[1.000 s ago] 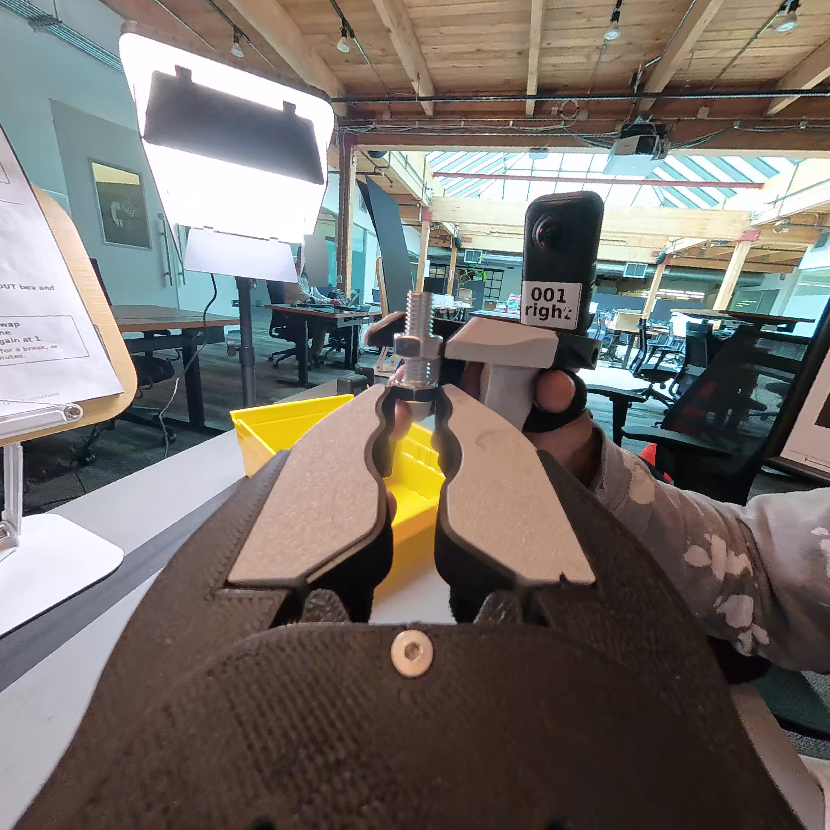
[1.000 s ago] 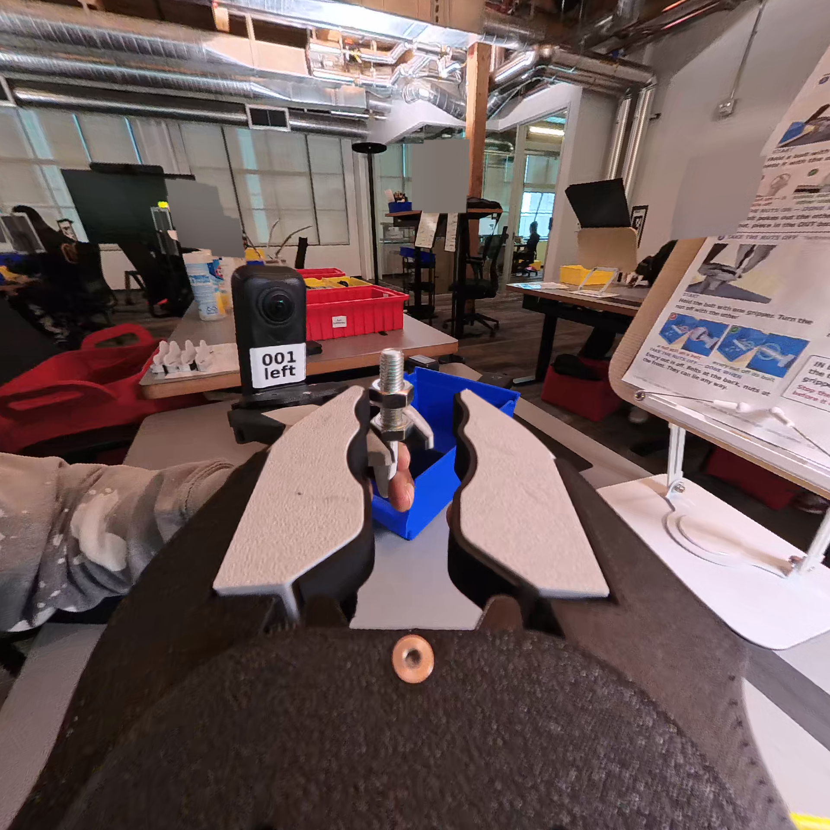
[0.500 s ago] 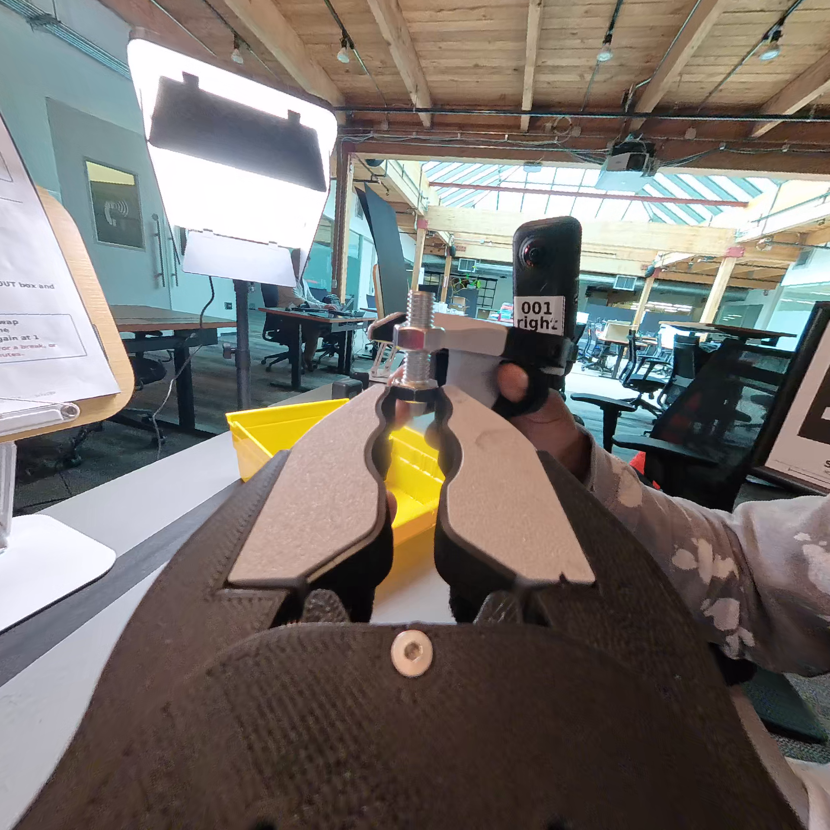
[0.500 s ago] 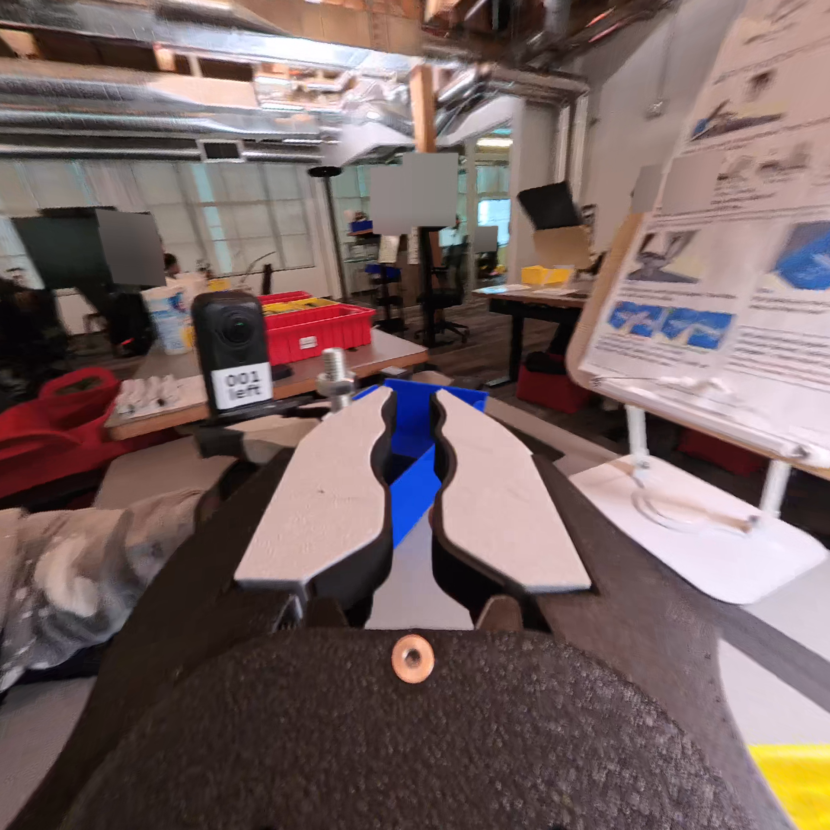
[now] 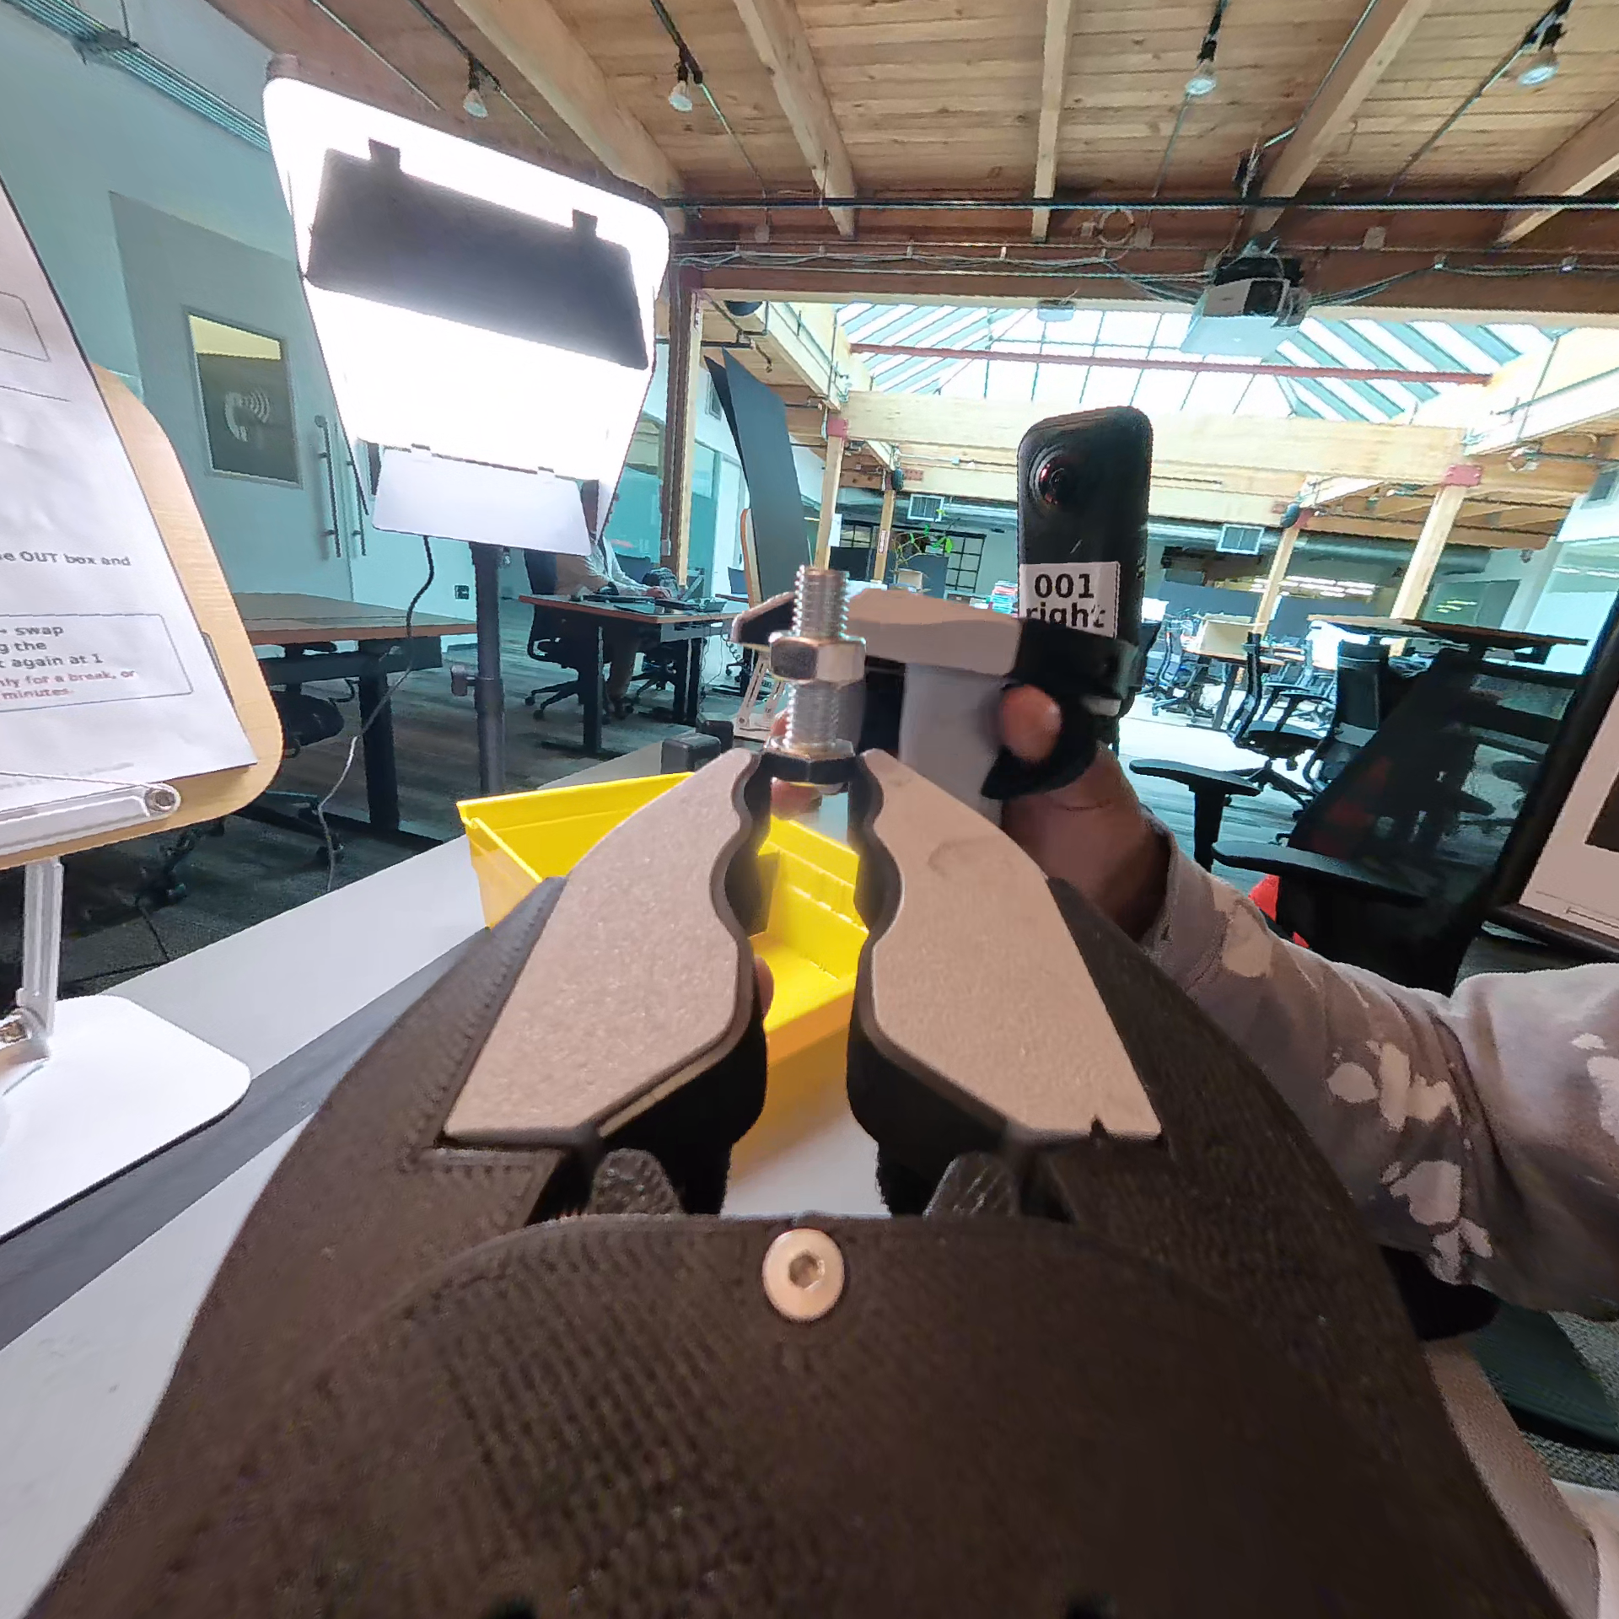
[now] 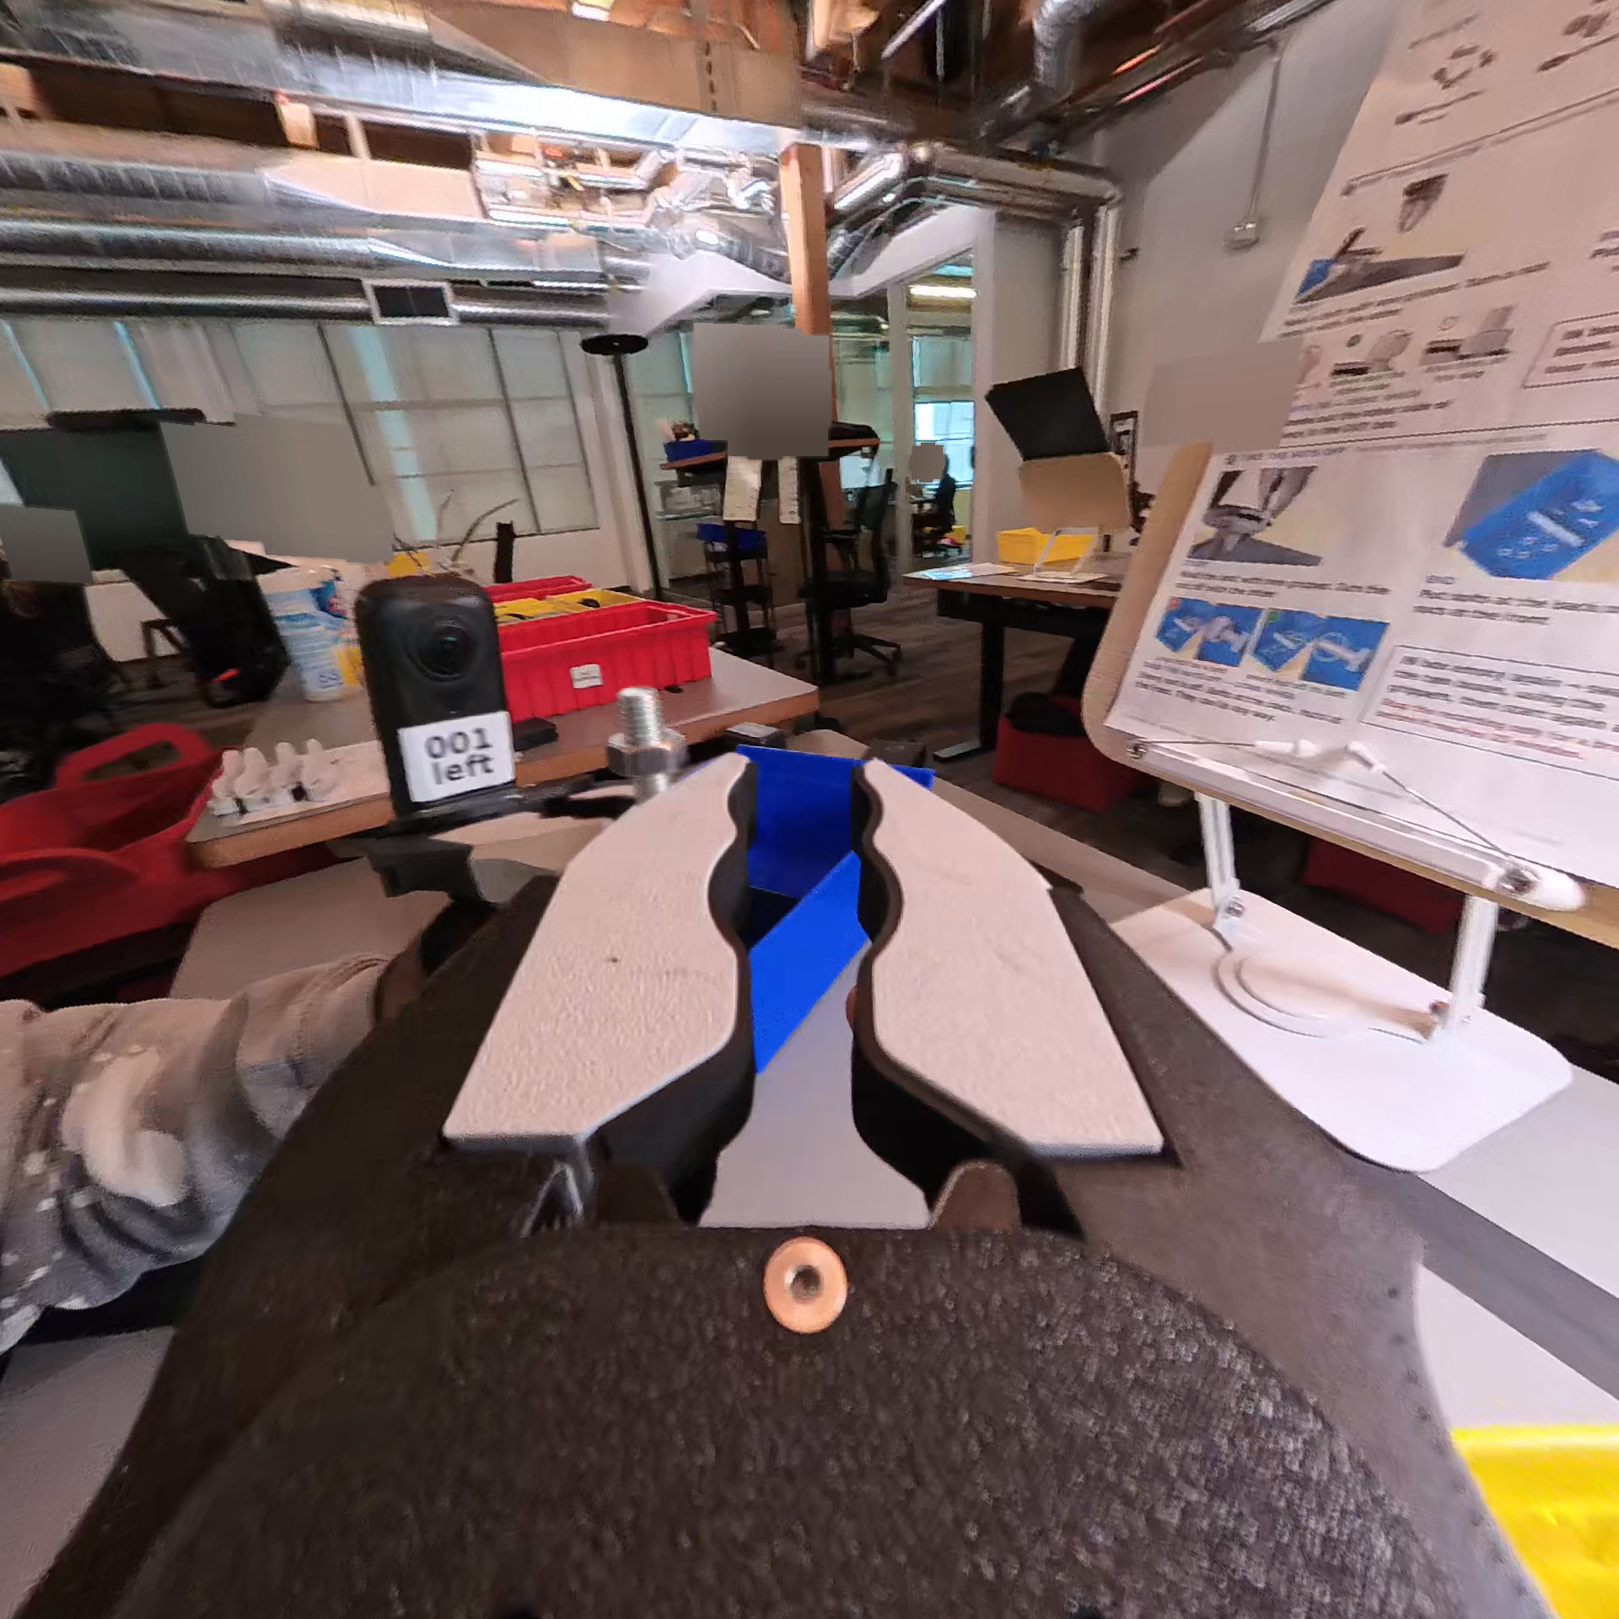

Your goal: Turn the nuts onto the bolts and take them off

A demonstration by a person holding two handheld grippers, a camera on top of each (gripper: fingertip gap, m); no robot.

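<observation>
left wrist view:
left gripper (image 5: 808,771): jaws clenched on the hex head at the bottom of the bolt (image 5: 816,657), bolt upright, threads pointing up
nut (image 5: 815,659): threaded partway up the shaft, clear of the head
right gripper (image 5: 793,626): comes in from the right at nut height; one grey finger lies beside or behind the nut, contact not clear from here
hand (image 5: 1064,788): grips the right gripper's handle, patterned grey sleeve behind it
yellow bin (image 5: 569,841): on the table (image 5: 289,990) just beyond the jaws
paper stand (image 5: 96,613): far left on the table, white base

right wrist view:
right gripper (image 6: 802,775): jaws nearly closed with a narrow gap, nothing between them
bolt (image 6: 641,723): left of the jaws, just beside the left fingertip, upright; nut (image 6: 644,755) on it
left gripper: mostly hidden, its black camera (image 6: 434,692) stands left of the bolt
blue bin (image 6: 802,885): on the table, seen through the jaw gap
instruction board (image 6: 1402,569): right, on a white stand
</observation>
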